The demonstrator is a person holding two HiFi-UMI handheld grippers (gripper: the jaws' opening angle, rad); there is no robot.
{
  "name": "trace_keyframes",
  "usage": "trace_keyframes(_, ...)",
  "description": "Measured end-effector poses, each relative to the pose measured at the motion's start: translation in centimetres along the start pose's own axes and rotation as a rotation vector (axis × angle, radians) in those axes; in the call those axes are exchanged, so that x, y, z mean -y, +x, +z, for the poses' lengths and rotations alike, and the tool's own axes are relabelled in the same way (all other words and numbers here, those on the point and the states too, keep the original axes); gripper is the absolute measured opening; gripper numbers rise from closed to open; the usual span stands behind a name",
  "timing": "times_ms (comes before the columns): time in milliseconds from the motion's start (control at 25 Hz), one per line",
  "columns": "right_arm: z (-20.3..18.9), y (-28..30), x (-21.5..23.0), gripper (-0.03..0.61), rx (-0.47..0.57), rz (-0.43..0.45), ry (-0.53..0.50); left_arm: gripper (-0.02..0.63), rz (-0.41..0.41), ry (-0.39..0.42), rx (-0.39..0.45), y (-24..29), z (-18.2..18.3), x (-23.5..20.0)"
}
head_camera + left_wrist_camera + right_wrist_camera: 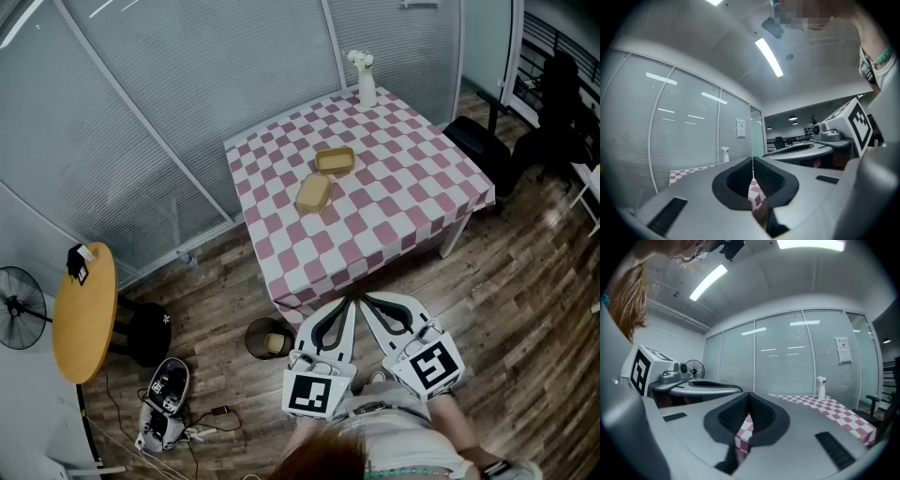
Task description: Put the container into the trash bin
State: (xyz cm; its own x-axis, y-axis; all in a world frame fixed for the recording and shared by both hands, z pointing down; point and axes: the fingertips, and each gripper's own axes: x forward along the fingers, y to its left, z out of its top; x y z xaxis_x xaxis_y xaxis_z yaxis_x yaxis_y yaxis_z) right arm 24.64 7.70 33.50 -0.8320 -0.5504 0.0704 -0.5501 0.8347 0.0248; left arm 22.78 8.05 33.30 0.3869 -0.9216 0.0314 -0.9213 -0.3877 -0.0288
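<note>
The left gripper (349, 305) and the right gripper (367, 302) are pointing level, side by side in front of the person, with their tips close together. Each gripper view is showing black ribbed pads pressed flat against each other with nothing between them, so both grippers are fully closed and carrying nothing.

The grippers are hanging just short of the near corner of a surface draped in a pink and white checked cloth (394, 225). On the wooden floor, a small dark round trash bin (268, 337) is standing just left of the left gripper, beside that same corner. Something tan seems to be lying inside it already.

Two shallow tan containers are sitting near the middle of the surface, a little toward its left edge and well apart from both grippers. One is an open tray-like container (335, 160). The other is a closed box-like container (314, 193), lying nearer the grippers and almost touching the first. The task sentence is not saying which of the two is meant.

Judging from this, the reaching step has not yet begun. The next move is calling for one gripper to open, travel out over the near corner to a container, and close on its rim. A white vase (367, 86) is standing at the far corner, clear of that path.
</note>
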Motion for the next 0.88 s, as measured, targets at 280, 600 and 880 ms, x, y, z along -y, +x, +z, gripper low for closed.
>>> trace_keyframes(280,0.0,-0.8,0.8,-0.008,0.045,0.004,-0.007,0.017,0.005,0.023,-0.004,0.2,-0.1,0.7)
trace_keyframes(600,-1.1,-0.2,1.1,-0.008,0.004,0.051,0.011,0.017,0.049,-0.021,-0.028,-0.2,-1.5,0.5)
trace_keyframes(880,-1.8,2.6,1.9,-0.008,-0.024,0.043,-0.011,0.017,0.034,-0.061,-0.018,1.5,-1.7,-2.1)
